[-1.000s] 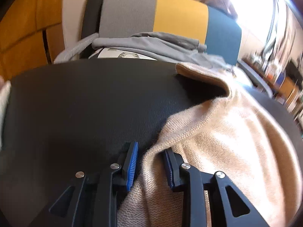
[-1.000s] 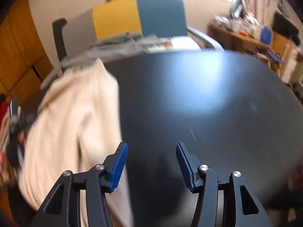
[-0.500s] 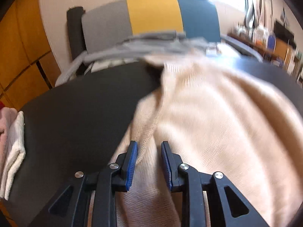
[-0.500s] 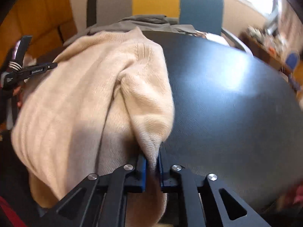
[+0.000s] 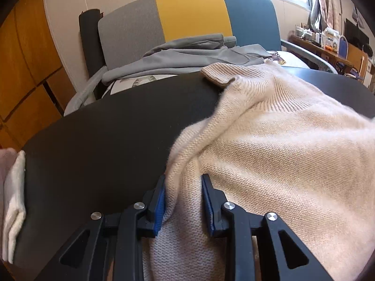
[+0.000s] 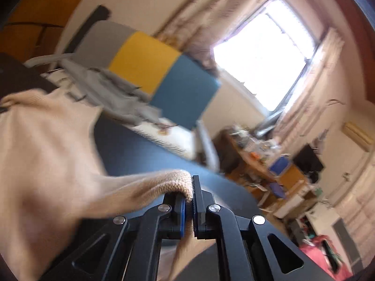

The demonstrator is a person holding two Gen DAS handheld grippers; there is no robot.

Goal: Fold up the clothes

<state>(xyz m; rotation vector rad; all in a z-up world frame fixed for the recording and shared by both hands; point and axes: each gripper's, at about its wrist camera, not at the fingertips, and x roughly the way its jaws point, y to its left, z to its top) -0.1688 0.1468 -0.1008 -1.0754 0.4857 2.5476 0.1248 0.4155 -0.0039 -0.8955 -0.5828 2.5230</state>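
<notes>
Dark counter (image 5: pixel 105 140), tricolour chair (image 5: pixel 187 16) at 12 o'clock beyond. Left gripper (image 5: pixel 182 201): fingers (image 5: pixel 159 201) parted, a ridge of cream sweater (image 5: pixel 281 152) between them, level and low over the counter. Right gripper (image 6: pixel 188 207): rolled clockwise, fingers (image 6: pixel 181 210) pinching the sweater's edge, cloth stretching toward 9 o'clock. Grey garment (image 5: pixel 187 53) on the chair seat.

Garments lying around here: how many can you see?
3: a beige sweater on the black table, a grey garment on the chair, folded pale cloth at the table's left edge. Others may be hidden.
</notes>
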